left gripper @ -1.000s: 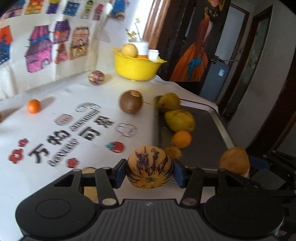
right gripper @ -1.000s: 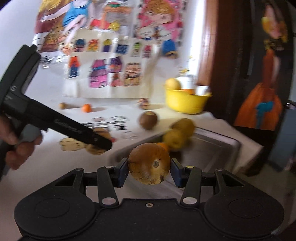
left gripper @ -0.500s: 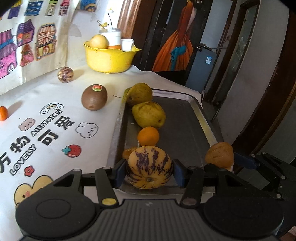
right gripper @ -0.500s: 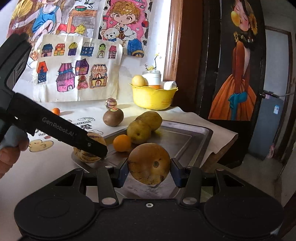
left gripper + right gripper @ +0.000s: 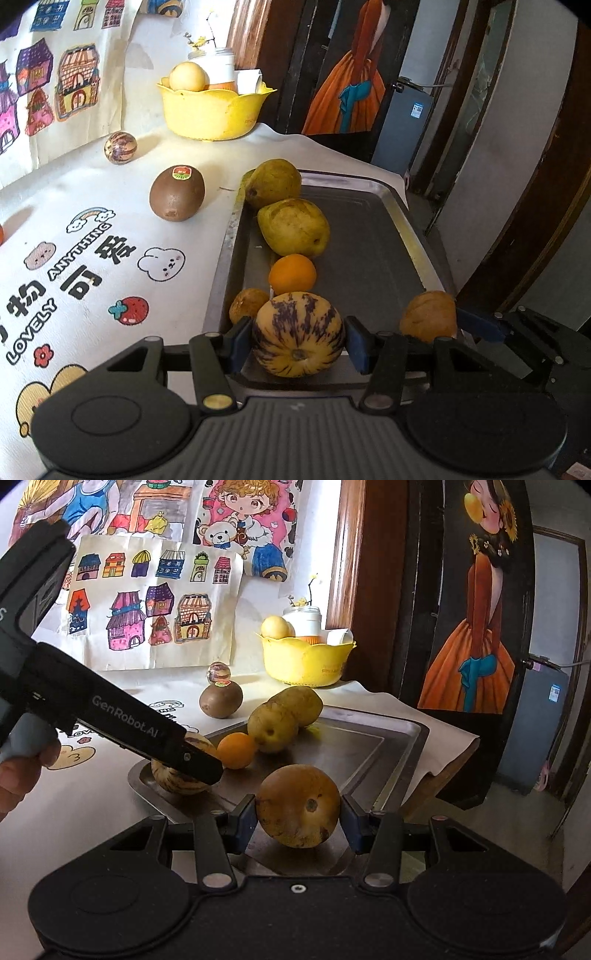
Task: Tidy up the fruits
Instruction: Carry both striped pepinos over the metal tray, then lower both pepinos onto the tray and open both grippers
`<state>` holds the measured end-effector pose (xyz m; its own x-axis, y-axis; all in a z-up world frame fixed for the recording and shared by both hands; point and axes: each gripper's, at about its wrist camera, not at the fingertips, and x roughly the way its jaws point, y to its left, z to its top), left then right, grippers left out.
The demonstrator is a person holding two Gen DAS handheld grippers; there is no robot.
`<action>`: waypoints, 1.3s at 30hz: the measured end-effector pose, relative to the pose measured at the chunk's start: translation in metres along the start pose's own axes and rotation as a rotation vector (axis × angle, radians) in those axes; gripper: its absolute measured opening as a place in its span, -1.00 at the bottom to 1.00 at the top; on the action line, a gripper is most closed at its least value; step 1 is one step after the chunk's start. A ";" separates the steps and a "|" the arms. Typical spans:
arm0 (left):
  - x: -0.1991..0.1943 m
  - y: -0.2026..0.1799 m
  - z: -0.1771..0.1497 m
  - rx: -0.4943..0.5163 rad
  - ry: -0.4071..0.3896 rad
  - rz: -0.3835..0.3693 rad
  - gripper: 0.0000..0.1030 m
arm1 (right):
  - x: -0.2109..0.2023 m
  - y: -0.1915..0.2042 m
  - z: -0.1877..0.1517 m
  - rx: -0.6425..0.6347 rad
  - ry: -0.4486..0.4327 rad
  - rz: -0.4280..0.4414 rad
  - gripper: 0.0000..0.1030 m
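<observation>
Kiwi (image 5: 176, 198) sits on the surface left of the tray (image 5: 373, 236). Over the tray's near edge, the left gripper (image 5: 298, 338) clamps a striped melon (image 5: 298, 334) across its middle; farther right, the right gripper (image 5: 297, 812) squeezes a brown fruit (image 5: 297, 805). Both look firm, smooth, roll-prone; a wide-belly hold suits them.

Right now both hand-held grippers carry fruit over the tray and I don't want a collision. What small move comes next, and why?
Probably lower the left hand-held gripper and release its striped melon onto the metal tray, beside the orange. It hangs over the near end already; the right hand-held gripper holds its brown fruit clear to the side.
</observation>
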<state>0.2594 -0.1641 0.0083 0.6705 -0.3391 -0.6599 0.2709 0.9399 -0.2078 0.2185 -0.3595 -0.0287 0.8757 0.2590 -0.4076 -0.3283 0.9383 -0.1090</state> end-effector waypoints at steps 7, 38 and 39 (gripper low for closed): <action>-0.002 0.006 -0.005 -0.038 0.001 -0.008 0.16 | 0.001 0.007 0.000 -0.042 0.008 -0.024 -0.01; -0.085 0.027 -0.031 -0.162 -0.187 0.216 0.99 | -0.051 0.026 0.006 0.046 -0.047 -0.044 0.97; -0.088 0.031 -0.034 -0.169 -0.184 0.225 0.99 | -0.053 0.028 0.006 0.045 -0.047 -0.042 0.99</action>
<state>0.1854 -0.1041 0.0356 0.8181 -0.1092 -0.5645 -0.0065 0.9800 -0.1990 0.1653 -0.3456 -0.0050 0.9042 0.2289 -0.3607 -0.2757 0.9576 -0.0835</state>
